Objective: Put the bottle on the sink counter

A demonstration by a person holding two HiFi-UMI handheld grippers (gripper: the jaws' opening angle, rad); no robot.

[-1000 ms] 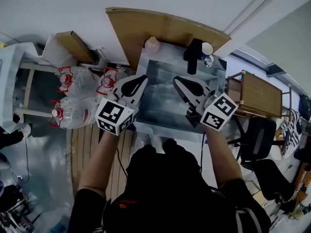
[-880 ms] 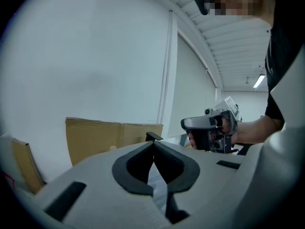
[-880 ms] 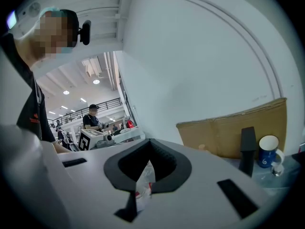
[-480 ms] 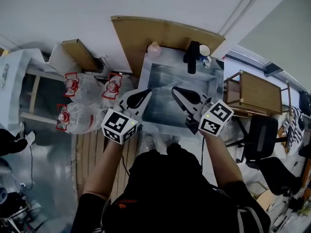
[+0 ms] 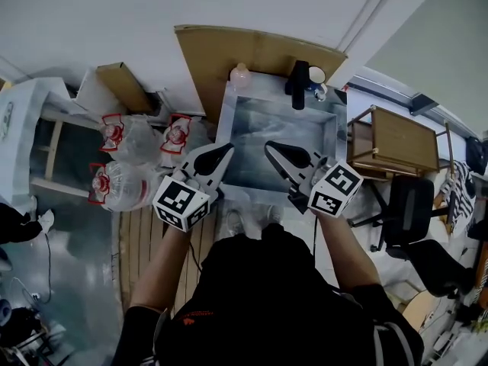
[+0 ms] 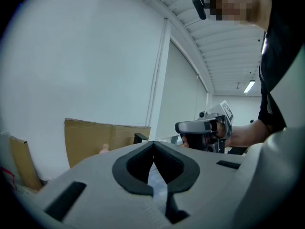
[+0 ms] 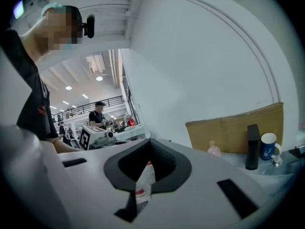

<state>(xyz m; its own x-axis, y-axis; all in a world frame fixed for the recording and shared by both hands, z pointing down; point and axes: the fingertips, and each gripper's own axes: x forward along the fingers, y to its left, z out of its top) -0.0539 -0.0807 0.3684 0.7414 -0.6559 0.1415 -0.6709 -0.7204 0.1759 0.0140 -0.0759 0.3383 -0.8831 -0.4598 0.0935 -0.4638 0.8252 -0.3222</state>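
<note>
A small pale pink bottle [image 5: 240,73] stands upright on the back left corner of the sink counter [image 5: 226,109], in front of a cardboard sheet. It also shows in the left gripper view [image 6: 104,149] and the right gripper view [image 7: 214,149]. My left gripper [image 5: 227,149] hovers over the sink's near left part, shut and holding nothing [image 6: 153,144]. My right gripper [image 5: 268,146] hovers beside it over the basin, also shut and holding nothing [image 7: 150,142]. Both grippers are well short of the pink bottle.
A black tap [image 5: 297,85] and a blue mug [image 5: 315,77] stand at the sink's back edge. Three big water jugs with red labels [image 5: 126,139] lie on the floor to the left. A wooden table [image 5: 400,147] and an office chair [image 5: 408,212] are at the right.
Both grippers have drawn back a little toward the sink's near edge, still side by side and shut. The pink bottle has not moved.
</note>
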